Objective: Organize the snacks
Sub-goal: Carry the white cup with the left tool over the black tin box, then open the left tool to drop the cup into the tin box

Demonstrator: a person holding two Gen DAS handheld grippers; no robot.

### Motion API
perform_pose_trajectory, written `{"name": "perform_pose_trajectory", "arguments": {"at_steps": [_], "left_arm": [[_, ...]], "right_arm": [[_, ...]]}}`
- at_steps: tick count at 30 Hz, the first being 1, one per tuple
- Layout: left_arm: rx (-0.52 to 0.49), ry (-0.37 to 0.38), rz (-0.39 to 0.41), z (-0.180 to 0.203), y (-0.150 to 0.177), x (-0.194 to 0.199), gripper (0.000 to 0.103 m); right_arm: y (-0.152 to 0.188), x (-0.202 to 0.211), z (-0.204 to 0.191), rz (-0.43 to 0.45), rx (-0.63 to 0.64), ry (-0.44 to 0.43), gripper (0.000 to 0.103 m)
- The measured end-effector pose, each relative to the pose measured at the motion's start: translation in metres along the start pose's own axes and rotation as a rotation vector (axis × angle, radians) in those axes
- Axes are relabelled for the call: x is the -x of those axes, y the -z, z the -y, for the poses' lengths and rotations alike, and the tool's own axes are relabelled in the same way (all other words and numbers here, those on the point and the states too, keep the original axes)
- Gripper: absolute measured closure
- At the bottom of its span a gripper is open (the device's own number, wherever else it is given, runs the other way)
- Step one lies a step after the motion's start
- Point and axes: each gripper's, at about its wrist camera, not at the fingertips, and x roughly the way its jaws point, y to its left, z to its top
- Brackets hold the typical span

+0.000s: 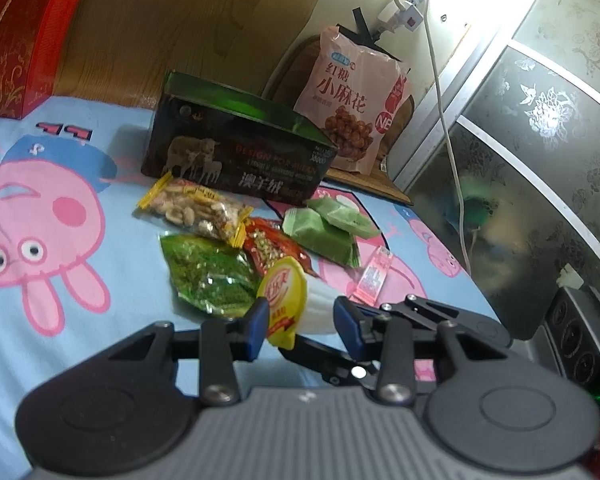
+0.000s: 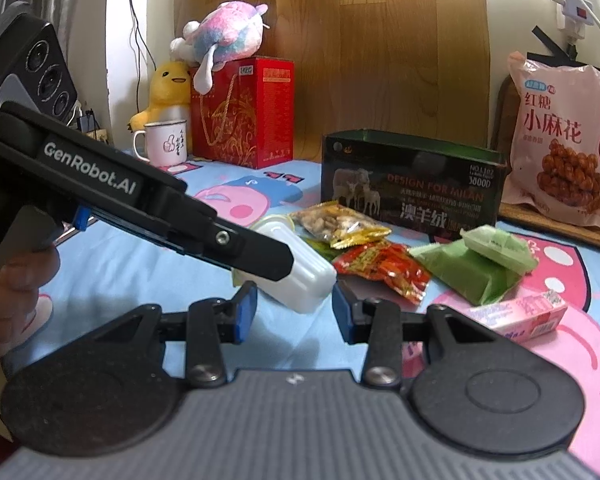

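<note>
The left gripper (image 1: 300, 322) reaches in low over the bedsheet (image 1: 40, 280), its 2 blue fingers pinching a white jelly cup (image 1: 296, 304) with a yellow lid, held on its side. In the right wrist view, the right gripper (image 2: 294, 308) sits just behind that cup, fingers spread and holding nothing. Just past the cup lie a green packet (image 1: 208, 276), a red packet (image 1: 272, 250), a peanut packet (image 1: 196, 208), green wrapped cakes (image 1: 324, 226) and a pink carton (image 2: 520, 316). Behind them stands an open dark box (image 1: 236, 152), with a pink snack bag (image 1: 352, 100) leaning against the wall. A red box (image 2: 244, 112), mug (image 2: 164, 140) and plush toys (image 2: 220, 36) crowd the far left edge; bare sheet lies left of the snacks.
</note>
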Motion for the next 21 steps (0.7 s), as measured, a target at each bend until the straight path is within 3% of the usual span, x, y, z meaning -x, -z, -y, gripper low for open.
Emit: {"name": "perform_pose_trajectory", "arguments": {"at_steps": [11,17,21], "left_arm": [[-0.082,-0.008,0.071,0.006,-0.063,-0.009,0.066],[-0.125,-0.028,0.097,0.010,-0.118,-0.045,0.065],[-0.120,-0.048,0.093,0.004,-0.144,-0.074,0.063]], "right_arm": [[-0.046,-0.020,0.025,0.095,0.008,0.025,0.059],[-0.079,-0.048,0.062,0.134,-0.026,0.054,0.059],[-0.095,-0.073,0.086,0.114,-0.042,0.078,0.059]]}}
